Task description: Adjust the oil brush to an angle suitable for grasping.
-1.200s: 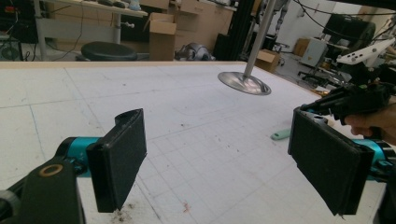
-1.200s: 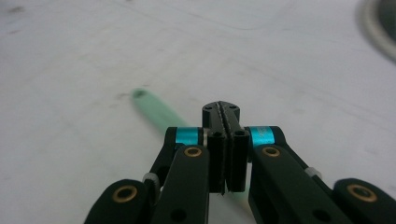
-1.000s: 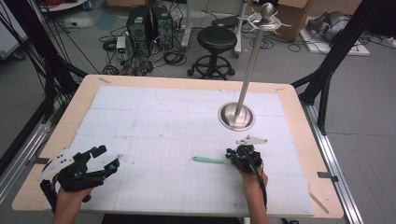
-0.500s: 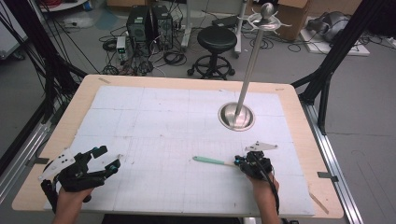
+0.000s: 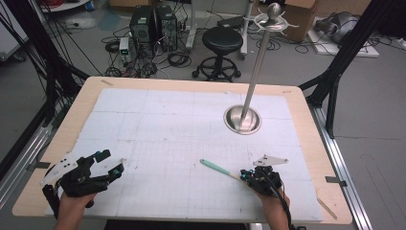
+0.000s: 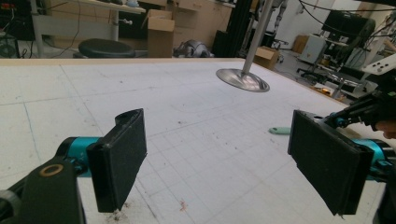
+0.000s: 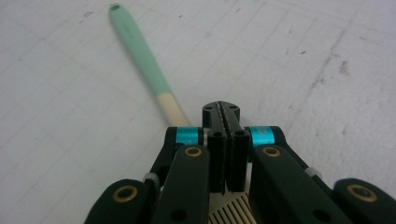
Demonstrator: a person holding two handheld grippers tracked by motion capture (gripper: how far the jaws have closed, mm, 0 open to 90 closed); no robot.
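The right tool (image 5: pixel 249 176) has its jaws pressed together on the comb-like end of a brush (image 7: pixel 142 56), whose mint-green handle runs out ahead of it and to its left, lying flat on the worktop (image 5: pixel 158 120). The left tool (image 6: pixel 219 163) sits well apart, jaws spread wide with nothing between them. A metal stand (image 5: pixel 242 119) rises beyond the right tool.

Grey floor behind the table holds a black stool (image 5: pixel 223 42) (cables (image 5: pixel 143 67) beside it) and cardboard boxes (image 6: pixel 161 35).
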